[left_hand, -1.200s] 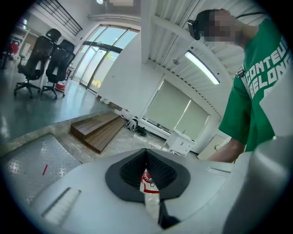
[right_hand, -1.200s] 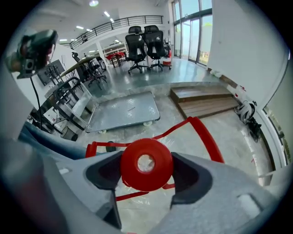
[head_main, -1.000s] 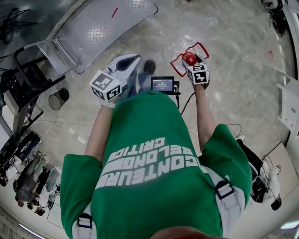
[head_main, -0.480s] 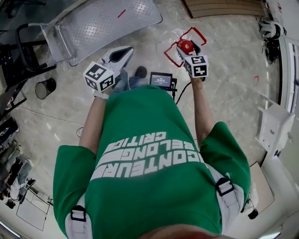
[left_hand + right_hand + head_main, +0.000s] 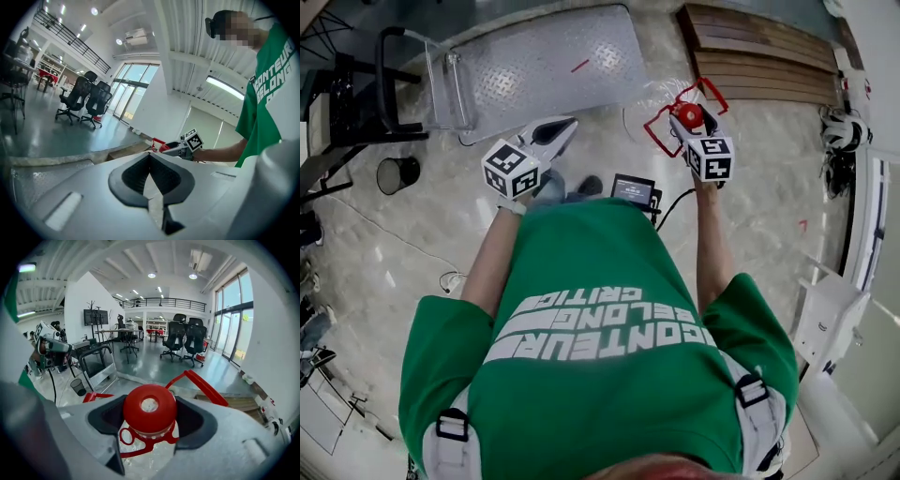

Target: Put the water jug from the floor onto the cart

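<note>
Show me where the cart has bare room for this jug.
The cart's metal deck is bare from its handle to its rounded end by the wooden boards, save a small red mark. Tight spot: the near edge, where the shut left tool and the jug in the right tool hang.

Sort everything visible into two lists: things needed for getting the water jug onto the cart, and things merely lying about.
Needed: water jug, right hand-held gripper shut on its neck, cart.
Lying about: waste bin, wooden boards, office chairs.
</note>
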`<state>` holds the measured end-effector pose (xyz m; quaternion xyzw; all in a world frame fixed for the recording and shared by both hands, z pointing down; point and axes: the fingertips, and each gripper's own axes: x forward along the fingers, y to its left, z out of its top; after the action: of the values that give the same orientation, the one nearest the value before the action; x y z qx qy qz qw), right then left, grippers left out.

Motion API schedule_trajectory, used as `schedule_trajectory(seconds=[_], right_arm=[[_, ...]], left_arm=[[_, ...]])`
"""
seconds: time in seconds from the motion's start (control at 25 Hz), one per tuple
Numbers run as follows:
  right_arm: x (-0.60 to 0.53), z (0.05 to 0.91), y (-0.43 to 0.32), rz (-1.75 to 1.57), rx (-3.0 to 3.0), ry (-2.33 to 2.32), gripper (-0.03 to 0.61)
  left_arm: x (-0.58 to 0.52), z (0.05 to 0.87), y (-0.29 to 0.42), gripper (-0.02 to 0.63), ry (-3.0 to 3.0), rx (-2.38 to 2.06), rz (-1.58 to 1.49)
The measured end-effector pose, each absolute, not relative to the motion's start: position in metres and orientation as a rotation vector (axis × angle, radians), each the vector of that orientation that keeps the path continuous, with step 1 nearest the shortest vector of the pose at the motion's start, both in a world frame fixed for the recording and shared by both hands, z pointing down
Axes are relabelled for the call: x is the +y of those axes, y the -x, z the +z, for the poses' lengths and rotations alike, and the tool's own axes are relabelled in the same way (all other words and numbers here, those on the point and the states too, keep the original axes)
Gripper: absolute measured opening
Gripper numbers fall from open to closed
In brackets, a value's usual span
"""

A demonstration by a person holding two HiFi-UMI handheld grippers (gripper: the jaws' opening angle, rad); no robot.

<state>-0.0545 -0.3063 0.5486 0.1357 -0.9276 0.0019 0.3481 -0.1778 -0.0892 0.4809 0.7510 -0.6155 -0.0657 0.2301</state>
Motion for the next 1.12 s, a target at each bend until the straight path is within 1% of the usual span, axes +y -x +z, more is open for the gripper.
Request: schedule_trajectory(seconds=[0.4, 0.68, 0.92, 1.12], right_arm=[[-0.294, 0.532, 0.164, -0.057, -2.395, -0.261, 0.298], [-0.284, 0.531, 0.201, -0.066, -2.365, -0.213, 0.298], [-0.267, 0.547, 0.270, -0.069, -2.352, -0.174, 0.298], [-0.257, 0.571, 0.309, -0.079, -2.316, -0.097, 0.298]], left_arm=[[-0.057, 0.480, 0.279, 0.009, -2.024, -1.737, -0.212], [-0.035, 0.480, 0.321, 0.009, -2.003, -1.751, -0.227], [0.000, 0.497, 0.394, 0.009, -1.937, -1.805, -0.251], [0.005, 0.497, 0.421, 0.009, -1.894, -1.849, -0.267]])
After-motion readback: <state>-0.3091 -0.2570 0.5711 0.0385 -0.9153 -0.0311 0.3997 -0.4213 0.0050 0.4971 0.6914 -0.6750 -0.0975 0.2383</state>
